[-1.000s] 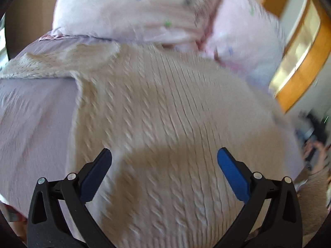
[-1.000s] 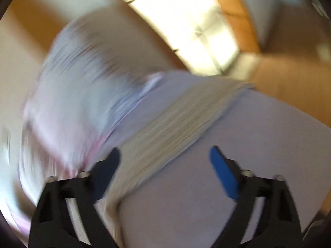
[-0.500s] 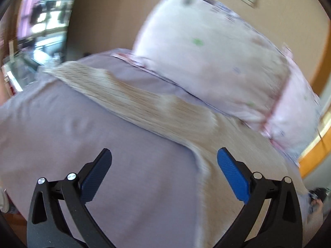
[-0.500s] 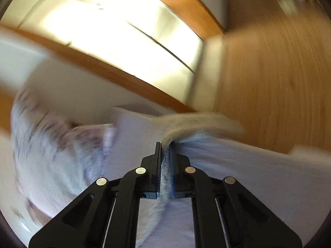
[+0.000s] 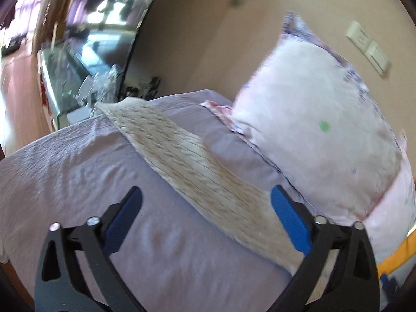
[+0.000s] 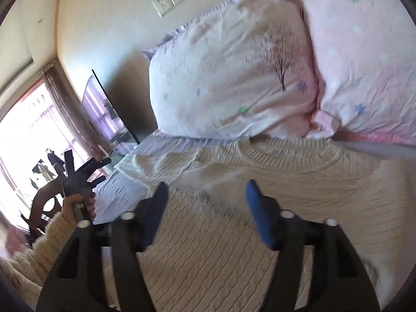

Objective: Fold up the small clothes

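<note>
Bed (image 5: pixel 78 161): lilac sheet, two floral pillows (image 6: pixel 234 78) against the wall
Sweater (image 6: pixel 286 195): cream cable-knit, spread flat on the bed, collar just below the pillows, one sleeve (image 5: pixel 187 161) stretched out sideways
Left tool (image 5: pixel 205 218): fingers apart, above the sleeve
Right tool (image 6: pixel 205 208): fingers apart, over the sweater's chest, holding nothing

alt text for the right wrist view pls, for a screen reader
The open right gripper hovers over a cream cable-knit sweater lying flat on a lilac bedsheet, its round neckline toward two pale pink pillows at the wall. At far left, the person's left hand holds the left gripper beside a bright window.
</note>
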Demonstrator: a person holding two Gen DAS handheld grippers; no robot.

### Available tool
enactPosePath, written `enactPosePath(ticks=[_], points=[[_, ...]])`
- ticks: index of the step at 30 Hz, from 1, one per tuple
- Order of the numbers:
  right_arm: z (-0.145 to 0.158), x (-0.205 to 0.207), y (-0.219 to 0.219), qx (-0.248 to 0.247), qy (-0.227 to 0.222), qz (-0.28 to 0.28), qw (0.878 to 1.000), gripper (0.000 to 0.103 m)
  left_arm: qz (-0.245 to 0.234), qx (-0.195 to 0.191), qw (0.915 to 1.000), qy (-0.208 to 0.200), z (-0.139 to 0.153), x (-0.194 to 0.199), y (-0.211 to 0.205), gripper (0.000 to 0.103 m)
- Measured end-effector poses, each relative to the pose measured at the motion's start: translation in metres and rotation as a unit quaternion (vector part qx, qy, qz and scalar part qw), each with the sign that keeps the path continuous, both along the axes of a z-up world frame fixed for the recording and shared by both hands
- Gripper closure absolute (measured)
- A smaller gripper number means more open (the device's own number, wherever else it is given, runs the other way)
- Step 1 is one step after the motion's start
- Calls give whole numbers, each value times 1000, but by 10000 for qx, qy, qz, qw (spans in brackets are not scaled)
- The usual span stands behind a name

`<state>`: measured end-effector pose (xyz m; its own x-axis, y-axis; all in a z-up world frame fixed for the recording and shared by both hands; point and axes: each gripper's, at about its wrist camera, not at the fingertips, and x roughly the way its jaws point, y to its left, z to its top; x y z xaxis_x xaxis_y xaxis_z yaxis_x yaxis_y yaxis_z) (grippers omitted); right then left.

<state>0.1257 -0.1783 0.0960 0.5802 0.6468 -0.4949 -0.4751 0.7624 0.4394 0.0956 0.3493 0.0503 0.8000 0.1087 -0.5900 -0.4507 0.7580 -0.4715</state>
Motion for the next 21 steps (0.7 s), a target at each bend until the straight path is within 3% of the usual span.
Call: enactPosePath(ticks=[1, 4, 8, 12, 14, 16, 17, 19, 21], points=[[4, -5, -12, -9, -122, -214, 9997, 19, 108, -183, 9998, 43, -5, 5, 15, 20], [9, -17, -44, 5, -153, -699, 9974, 16, 340, -787, 9962, 118, -19, 14, 45, 31], [6, -27, -90, -53, -54, -1382, 9904, 13, 723, -1605, 9843, 155, -41, 20, 80, 36], [-6, -34, -124, 135, 124, -1816, 9832, 12, 897, -1943, 9768, -31, -51, 22, 99, 48], [-11, -37, -131, 160, 162, -1943, 9807, 11, 964, -2205, 9705, -129, -58, 26, 109, 64], [-19, -39, -135, 204, 235, -2012, 9790, 11, 1047, -2416, 9647, -59, -66, 35, 118, 90], [-22, -40, -138, 239, 289, -2040, 9783, 11, 1039, -2401, 9652, -32, -67, 39, 118, 96], [-27, -43, -143, 275, 336, -2083, 9771, 11, 925, -2041, 9745, -99, -49, 48, 105, 97], [-29, -48, -150, 245, 316, -2177, 9752, 11, 324, -1589, 9862, -342, -15, 65, 71, 98]])
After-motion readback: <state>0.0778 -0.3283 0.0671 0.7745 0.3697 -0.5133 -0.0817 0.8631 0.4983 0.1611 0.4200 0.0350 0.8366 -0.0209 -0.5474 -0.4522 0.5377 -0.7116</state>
